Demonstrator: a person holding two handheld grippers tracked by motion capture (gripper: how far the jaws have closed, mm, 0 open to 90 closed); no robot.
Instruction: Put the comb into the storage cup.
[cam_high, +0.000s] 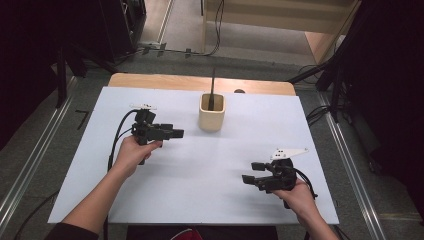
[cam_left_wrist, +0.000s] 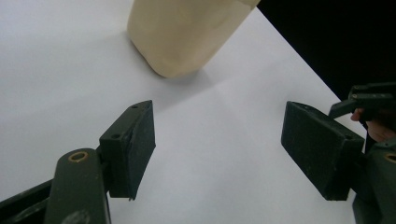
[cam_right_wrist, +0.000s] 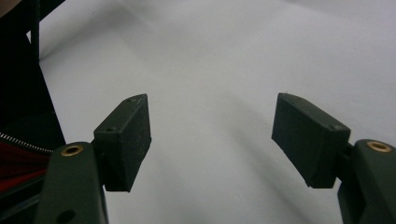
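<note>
A cream cup (cam_high: 212, 113) stands at the back middle of the white table top (cam_high: 210, 165), with a thin dark stick (cam_high: 213, 89) upright in it. My left gripper (cam_high: 176, 133) is held left of the cup, jaws pointing right toward it, a short gap away. In the left gripper view the cup (cam_left_wrist: 187, 32) sits just beyond my left gripper (cam_left_wrist: 219, 121), whose jaws stand wide apart and empty. My right gripper (cam_high: 251, 172) hovers near the front right, pointing left. It shows open over bare white surface in the right gripper view (cam_right_wrist: 212, 112).
The wooden table edge (cam_high: 200, 82) shows behind the white sheet. Dark stands and cables (cam_high: 320, 75) flank the table on the floor. The right gripper (cam_left_wrist: 369, 100) with its hand shows at the far right of the left gripper view.
</note>
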